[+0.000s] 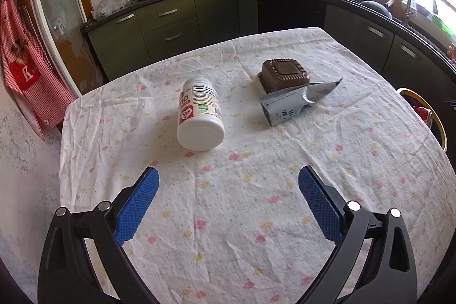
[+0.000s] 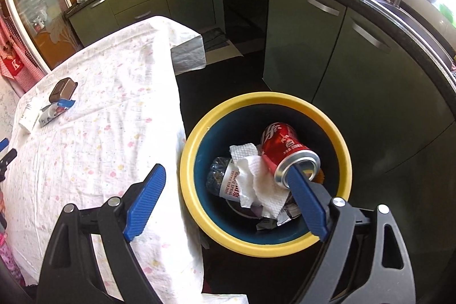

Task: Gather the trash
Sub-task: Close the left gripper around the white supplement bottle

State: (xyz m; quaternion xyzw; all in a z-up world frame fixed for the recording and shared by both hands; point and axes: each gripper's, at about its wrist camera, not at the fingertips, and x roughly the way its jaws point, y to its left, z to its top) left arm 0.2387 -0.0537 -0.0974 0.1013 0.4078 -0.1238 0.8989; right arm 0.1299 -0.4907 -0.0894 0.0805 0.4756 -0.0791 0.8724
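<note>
On the flowered tablecloth (image 1: 242,218) lie a white pill bottle (image 1: 199,116) on its side, a brown ribbed plastic box (image 1: 285,74) upside down, and a flattened blue-and-white carton (image 1: 293,103) leaning on the box. My left gripper (image 1: 228,173) hovers open short of the bottle, with nothing between its pads. My right gripper (image 2: 226,170) is open above the yellow-rimmed bin (image 2: 256,101) beside the table. Inside the bin lie a red soda can (image 2: 287,150), a white paper towel (image 2: 256,178) and a crushed water bottle (image 2: 222,175). Nothing sits between the right pads.
The bin (image 1: 439,118) stands on the dark floor off the table's right edge. Green kitchen cabinets (image 2: 327,47) run close behind it. A red checked apron (image 1: 25,70) hangs to the left of the table. A grey mat (image 2: 219,39) lies on the floor beyond the table's far corner.
</note>
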